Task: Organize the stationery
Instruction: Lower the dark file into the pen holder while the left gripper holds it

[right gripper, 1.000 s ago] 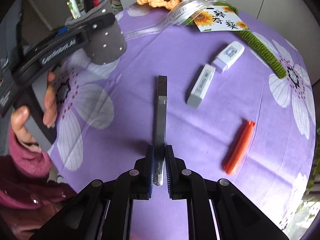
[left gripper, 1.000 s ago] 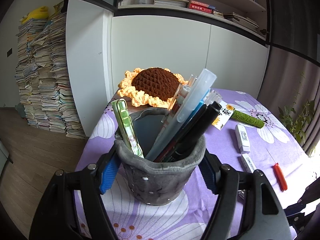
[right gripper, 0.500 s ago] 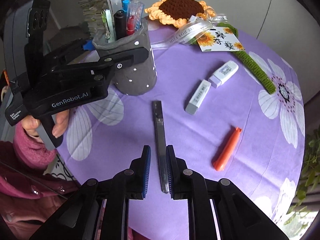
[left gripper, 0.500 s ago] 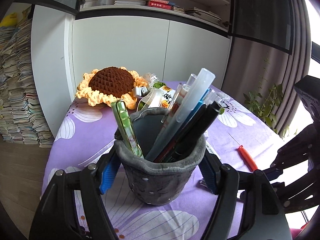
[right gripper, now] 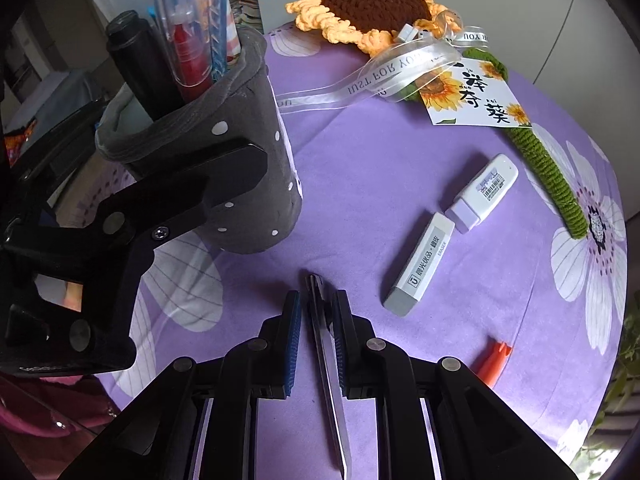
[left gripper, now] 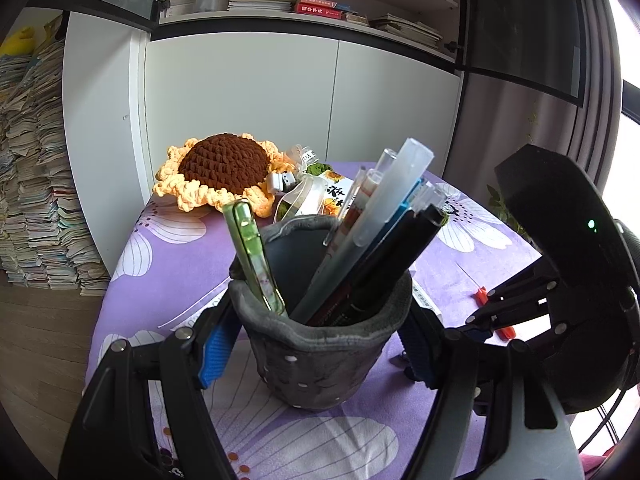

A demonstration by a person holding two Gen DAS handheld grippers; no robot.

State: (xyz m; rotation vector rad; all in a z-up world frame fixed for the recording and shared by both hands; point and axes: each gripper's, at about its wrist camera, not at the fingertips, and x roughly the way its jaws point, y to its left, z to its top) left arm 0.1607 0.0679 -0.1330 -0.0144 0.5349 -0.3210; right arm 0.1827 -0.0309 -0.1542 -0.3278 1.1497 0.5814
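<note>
A grey felt pen cup point(left gripper: 320, 344) full of pens stands on the purple flowered tablecloth point(right gripper: 380, 184); it also shows in the right wrist view point(right gripper: 240, 184). My left gripper point(left gripper: 316, 352) is shut on the cup, one finger on each side. My right gripper point(right gripper: 318, 320) is slightly open around a flat metal ruler point(right gripper: 324, 344) that lies on the cloth between the fingers; its pads stand apart from it. A grey eraser point(right gripper: 420, 264), a white correction tape point(right gripper: 484, 192) and an orange cutter point(right gripper: 490, 362) lie to the right.
A crocheted sunflower point(right gripper: 372, 8) with ribbon and a card point(right gripper: 476, 96) lies at the back of the table. Its green stem point(right gripper: 552, 172) runs along the right side. White cabinets point(left gripper: 280, 120) stand behind, and stacked books point(left gripper: 32, 184) on the floor at left.
My right gripper has slid forward along the ruler toward the cup and let go of it. The left gripper has turned with the cup toward the right gripper.
</note>
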